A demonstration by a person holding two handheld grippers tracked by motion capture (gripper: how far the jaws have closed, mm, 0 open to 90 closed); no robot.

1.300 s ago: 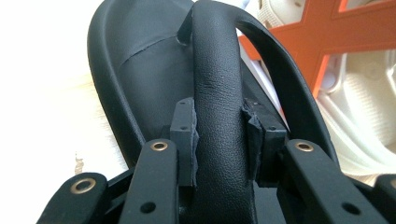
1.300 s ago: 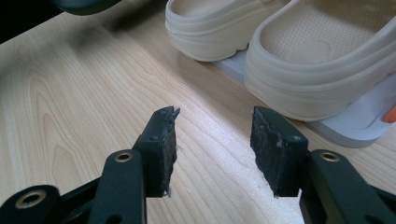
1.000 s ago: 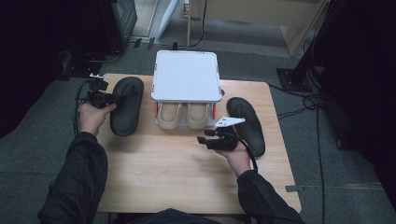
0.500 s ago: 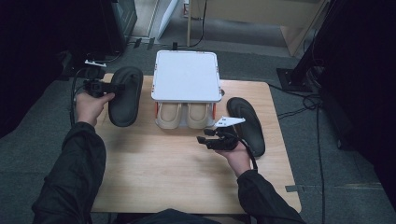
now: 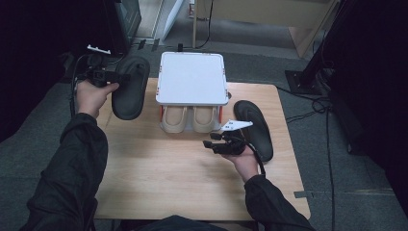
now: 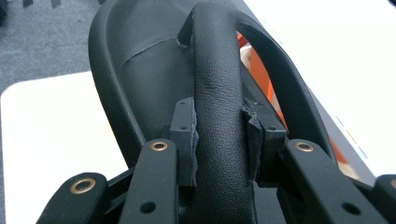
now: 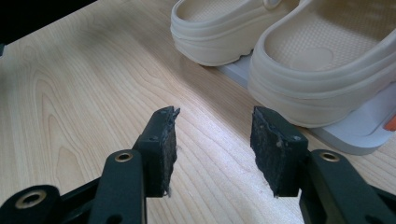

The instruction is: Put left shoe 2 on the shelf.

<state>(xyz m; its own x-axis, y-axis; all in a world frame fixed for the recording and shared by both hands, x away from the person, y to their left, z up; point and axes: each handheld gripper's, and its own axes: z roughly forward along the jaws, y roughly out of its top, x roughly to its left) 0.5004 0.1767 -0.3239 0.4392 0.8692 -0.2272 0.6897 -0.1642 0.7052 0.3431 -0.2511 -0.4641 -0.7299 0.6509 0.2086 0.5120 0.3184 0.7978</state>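
My left gripper is shut on the strap of a black slipper, lifted over the table's far left corner beside the white rack. In the left gripper view both pads press the strap's sides. A second black slipper lies flat on the table at the right. My right gripper hovers low near the table's middle, left of that slipper, open with nothing between its fingertips. Two beige clogs sit on the rack's lower shelf, heels toward me; the right gripper view shows them close ahead.
A white two-tier rack with orange posts stands at the table's far middle. The wooden table has bare room at the front. Cables and dark furniture surround the table on the grey carpet.
My left gripper has lifted the black slipper and carried it back and to the left, toward the table's far corner. The right gripper has stayed in place.
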